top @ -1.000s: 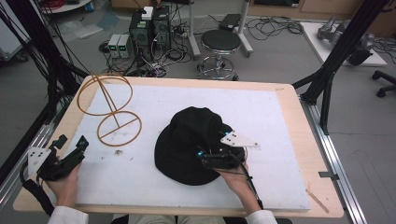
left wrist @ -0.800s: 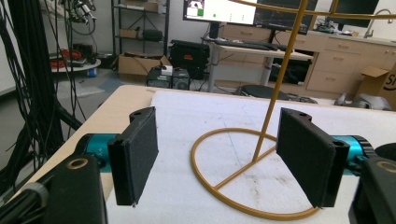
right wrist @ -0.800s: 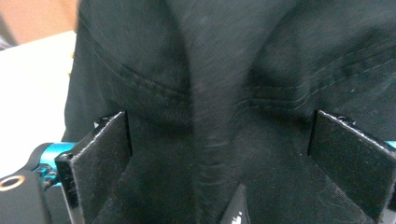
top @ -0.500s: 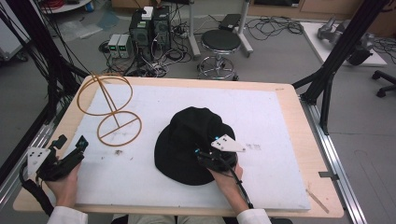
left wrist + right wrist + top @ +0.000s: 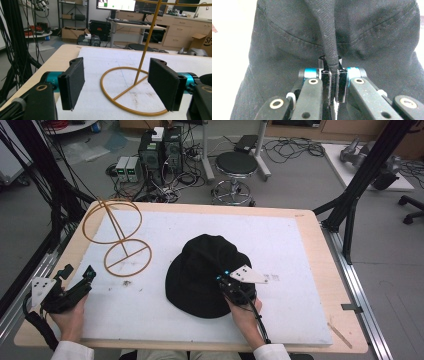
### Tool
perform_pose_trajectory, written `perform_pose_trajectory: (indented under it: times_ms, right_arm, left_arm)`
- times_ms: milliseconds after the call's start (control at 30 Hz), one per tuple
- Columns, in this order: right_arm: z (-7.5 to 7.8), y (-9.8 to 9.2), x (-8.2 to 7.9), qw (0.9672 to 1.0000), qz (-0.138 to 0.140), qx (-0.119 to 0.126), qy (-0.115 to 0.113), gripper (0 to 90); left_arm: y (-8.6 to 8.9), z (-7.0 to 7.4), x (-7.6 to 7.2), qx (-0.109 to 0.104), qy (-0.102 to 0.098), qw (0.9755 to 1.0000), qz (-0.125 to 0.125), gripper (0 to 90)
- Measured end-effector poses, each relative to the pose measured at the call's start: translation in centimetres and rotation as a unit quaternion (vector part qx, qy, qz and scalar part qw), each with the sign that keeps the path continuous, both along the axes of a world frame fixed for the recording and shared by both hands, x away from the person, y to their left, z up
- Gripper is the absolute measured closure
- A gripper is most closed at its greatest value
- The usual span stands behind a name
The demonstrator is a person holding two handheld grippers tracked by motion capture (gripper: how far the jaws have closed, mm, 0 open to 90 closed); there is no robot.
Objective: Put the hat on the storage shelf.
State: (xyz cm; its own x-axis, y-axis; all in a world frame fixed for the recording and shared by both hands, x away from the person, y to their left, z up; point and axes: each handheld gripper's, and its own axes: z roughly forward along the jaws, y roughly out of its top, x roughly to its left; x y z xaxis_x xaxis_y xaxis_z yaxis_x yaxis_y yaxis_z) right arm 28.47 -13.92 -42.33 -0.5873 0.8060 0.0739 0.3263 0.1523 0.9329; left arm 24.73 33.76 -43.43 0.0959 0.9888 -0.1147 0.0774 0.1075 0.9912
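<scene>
Black cotton bucket hat (image 5: pixel 205 272) lies crown-up on the white foam mat (image 5: pixel 295 245), near the middle of the worktop (image 5: pixel 310 217), brim spread flat around it. Right gripper (image 5: pixel 226 281) sits at the hat's near-right side; in the right gripper view its fingers have just been closing and now pinch a raised fold of the hat fabric (image 5: pixel 329 37) between the pads, narrow gap, cloth clearly caught. Judgement: hat is light, soft and floppy, will sag and fold when lifted, not fragile, twill weave not slippery so a pinch should hold. Pinching a single fold of crown works for lifting; the stitched brim edge would give a firmer, thicker bite if the crown slips or the hat needs to stay open for hanging.

Yellow wire hat stand (image 5: pixel 117 237), round base ring, upright rod and top ring, stands on the mat's far-left part, well apart from the hat, nothing on it. Left gripper (image 5: pixel 75 282) rests at the near-left corner of the worktop, fingers wide and holding nothing, pointed toward the stand's base ring (image 5: pixel 130 92).

No containers on the worktop. Beyond it: black round stool (image 5: pixel 236 165), computer boxes and cables on the floor.
</scene>
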Motion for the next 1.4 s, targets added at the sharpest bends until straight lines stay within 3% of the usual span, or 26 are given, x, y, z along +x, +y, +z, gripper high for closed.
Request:
perform_pose_trajectory:
  times_ms: [600, 967, 1400]
  right_arm:
    - [0.0, -0.3, 0.1, 0.9999, 0.010, 0.002, -0.010, 87.6]
    - [0.5, -0.7, 0.0, 0.9997, 0.007, 0.021, -0.013, 87.6]
    - [1.3, -0.9, -0.5, 0.9983, 0.000, 0.037, -0.046, 87.6]
  left_arm:
    - [0.0, 0.0, 0.0, 0.001, 0.001, 1.0000, -0.002, 29.9]
    - [-0.1, 0.0, 0.0, 0.002, 0.002, 1.0000, -0.002, 30.0]
    - [-0.2, 0.0, 0.0, 0.003, 0.003, 1.0000, -0.003, 30.1]
